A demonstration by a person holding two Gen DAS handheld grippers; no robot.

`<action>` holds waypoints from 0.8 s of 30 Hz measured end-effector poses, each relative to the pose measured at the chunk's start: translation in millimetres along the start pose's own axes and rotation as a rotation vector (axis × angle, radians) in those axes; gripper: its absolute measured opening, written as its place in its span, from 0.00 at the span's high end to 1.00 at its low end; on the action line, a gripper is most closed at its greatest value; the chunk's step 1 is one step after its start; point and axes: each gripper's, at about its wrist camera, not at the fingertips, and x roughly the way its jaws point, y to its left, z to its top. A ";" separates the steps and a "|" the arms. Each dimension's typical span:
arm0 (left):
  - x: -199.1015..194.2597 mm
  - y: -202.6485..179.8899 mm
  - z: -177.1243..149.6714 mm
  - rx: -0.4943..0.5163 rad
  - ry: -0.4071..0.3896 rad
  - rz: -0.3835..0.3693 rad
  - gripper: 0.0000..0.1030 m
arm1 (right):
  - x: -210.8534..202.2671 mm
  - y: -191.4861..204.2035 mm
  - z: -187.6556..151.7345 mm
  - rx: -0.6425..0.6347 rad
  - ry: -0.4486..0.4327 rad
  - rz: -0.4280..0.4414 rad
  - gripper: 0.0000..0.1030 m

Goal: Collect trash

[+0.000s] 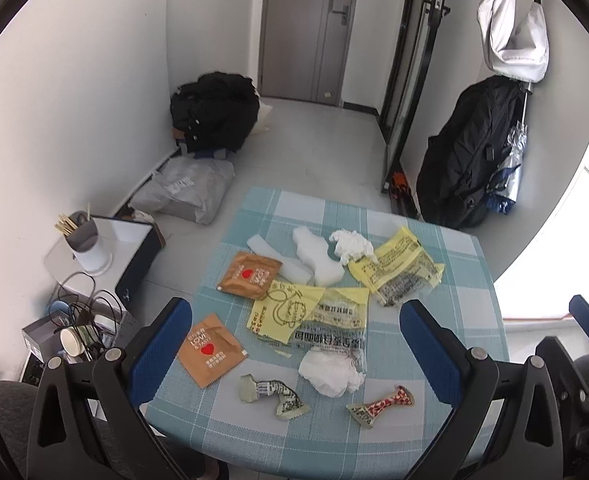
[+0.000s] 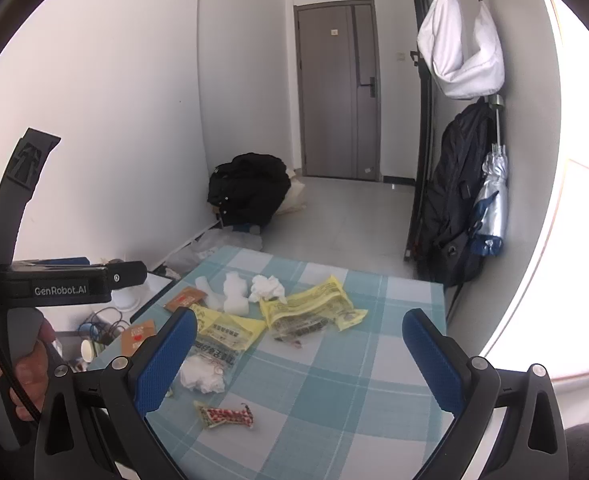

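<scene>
Both grippers, left gripper [image 1: 294,354] and right gripper [image 2: 299,358], hover with jaws spread wide and empty above the near edge of the checked table [image 1: 470,304]. Trash lies scattered across it: a crumpled tissue [image 1: 331,372] and a red twisted wrapper [image 1: 380,400] near the near edge, yellow wrappers [image 1: 398,266] toward the far edge, a brown sachet [image 1: 210,350] at the left edge. Flat film is likely to slide under closing pads (no bin is visible), and the sachet could be pushed off the left edge.
</scene>
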 end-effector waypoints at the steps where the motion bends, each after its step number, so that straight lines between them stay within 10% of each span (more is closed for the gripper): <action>1: 3.2 3.6 -0.4 -0.006 0.019 -0.017 0.01 | 2.1 -0.6 -0.6 0.005 0.005 0.004 0.00; 14: 58.3 49.6 -35.2 -0.055 0.338 -0.078 0.01 | 40.1 1.9 -6.2 0.062 0.102 0.046 0.00; 24: 76.9 52.6 -48.0 -0.011 0.410 -0.085 0.03 | 65.2 11.5 -11.6 0.020 0.191 0.049 0.00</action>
